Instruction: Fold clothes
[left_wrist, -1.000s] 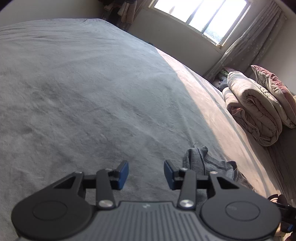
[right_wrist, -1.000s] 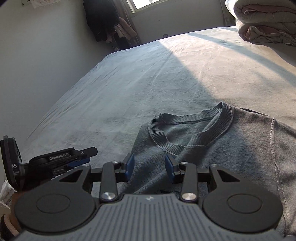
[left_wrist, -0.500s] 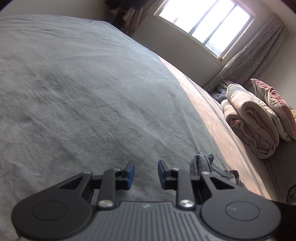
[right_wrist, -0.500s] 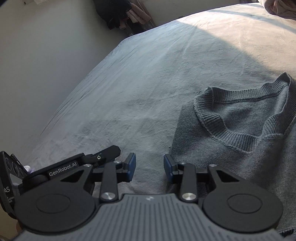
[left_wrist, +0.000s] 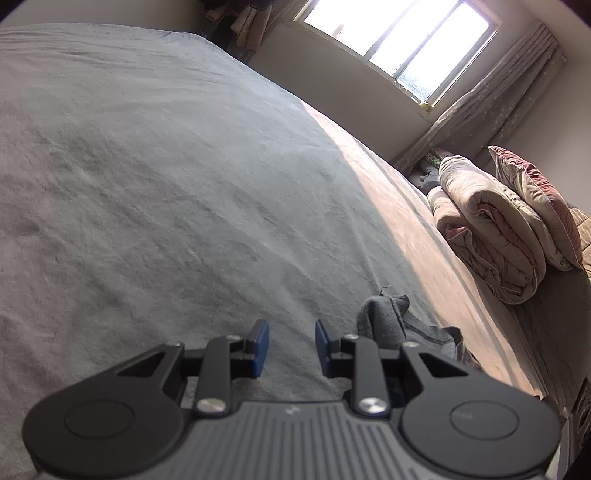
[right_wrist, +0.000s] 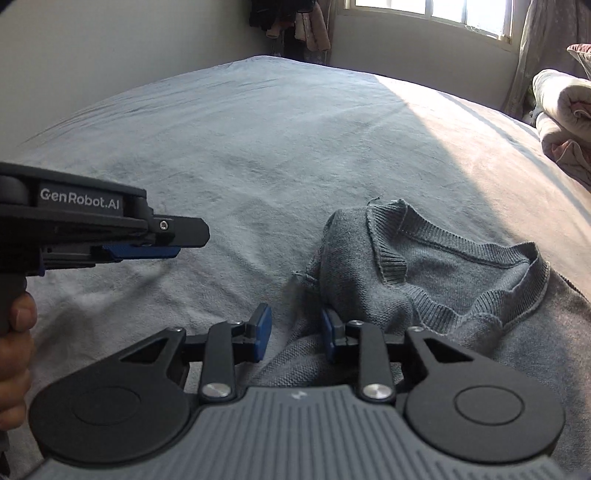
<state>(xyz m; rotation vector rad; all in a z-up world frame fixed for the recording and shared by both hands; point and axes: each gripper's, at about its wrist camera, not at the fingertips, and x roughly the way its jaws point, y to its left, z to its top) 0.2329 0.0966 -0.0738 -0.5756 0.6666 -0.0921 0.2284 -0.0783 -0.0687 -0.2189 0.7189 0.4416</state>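
Right gripper (right_wrist: 291, 334) hangs low over the near edge of the bed (right_wrist: 258, 129) with its blue pads a modest gap apart and closing; a rumpled fold at the shoulder edge of the grey sweater (right_wrist: 461, 280) lies between them, but the pads do not yet seem to press on it. Most of the sweater lies along that near edge, its ribbed collar (right_wrist: 413, 266) open toward the far side and one shoulder bunched up into a small peak. Left gripper (left_wrist: 287, 345) hovers just beside the sweater over bare bedsheet, its jaws also narrowly parted and holding nothing; in the right wrist view it shows from the side with a hand (right_wrist: 14, 347) on its grip. One risk is that the right jaws close on only the top layer of the bunched knit, so a lift would drag the shoulder askew rather than spread it. Another is pinching bedsheet together with the sweater, since the cloth lies flat against it. With the left side ungripped, any pull could slide the whole garment.
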